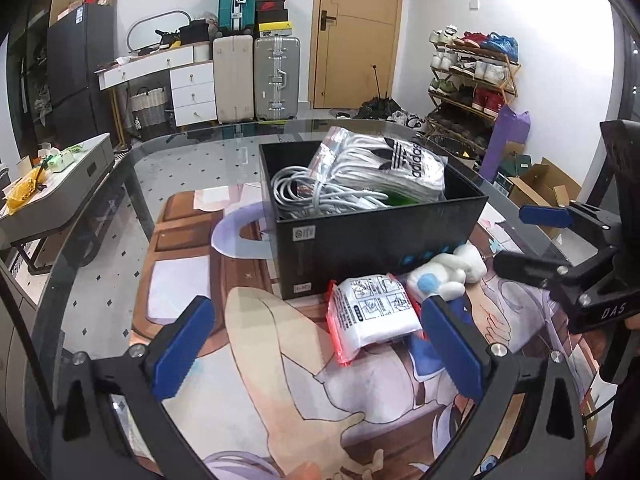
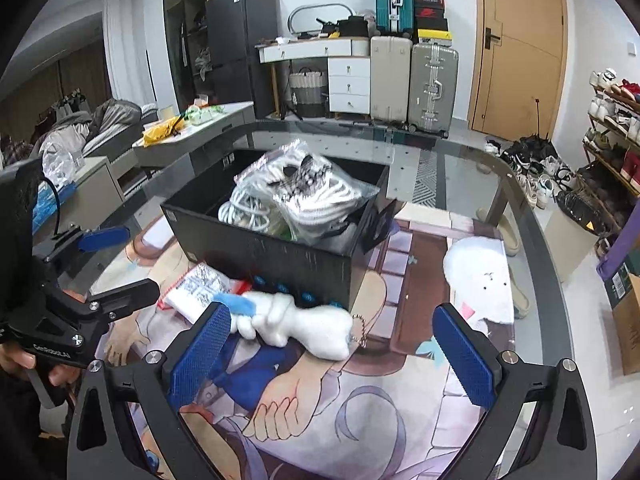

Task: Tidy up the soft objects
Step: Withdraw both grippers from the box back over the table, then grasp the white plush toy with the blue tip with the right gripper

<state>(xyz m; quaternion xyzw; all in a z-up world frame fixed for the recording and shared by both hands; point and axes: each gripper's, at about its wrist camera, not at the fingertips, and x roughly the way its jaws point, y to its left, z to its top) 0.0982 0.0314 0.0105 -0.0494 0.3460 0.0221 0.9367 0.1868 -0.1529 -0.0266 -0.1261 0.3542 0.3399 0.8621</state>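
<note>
- The black box (image 1: 372, 240) stands on an illustrated mat (image 1: 280, 360) that covers part of a glass table (image 1: 100, 208).
- Inside the box lie coiled white cables (image 1: 320, 192) and a clear bag of white fabric (image 1: 384, 164) with an adidas logo, which rises above the rim.
- A white plush toy (image 2: 296, 324) with a blue patch lies on the mat against the box's near wall; a small ball chain trails from it.
- Just beside the plush, also against the box, sits a white packet with red edges (image 1: 372, 312).
- The left gripper (image 1: 320, 344) hovers with its blue pads spread wide, the packet just ahead of them.
- The right gripper (image 2: 332, 352) is likewise spread wide, with the plush lying just ahead, closest to its left pad.
- Each gripper shows at the edge of the other's view, the two close together.
- Beyond the table stand suitcases (image 1: 256, 76), a wooden door (image 1: 356, 32) and a shoe rack (image 1: 472, 76).
</note>
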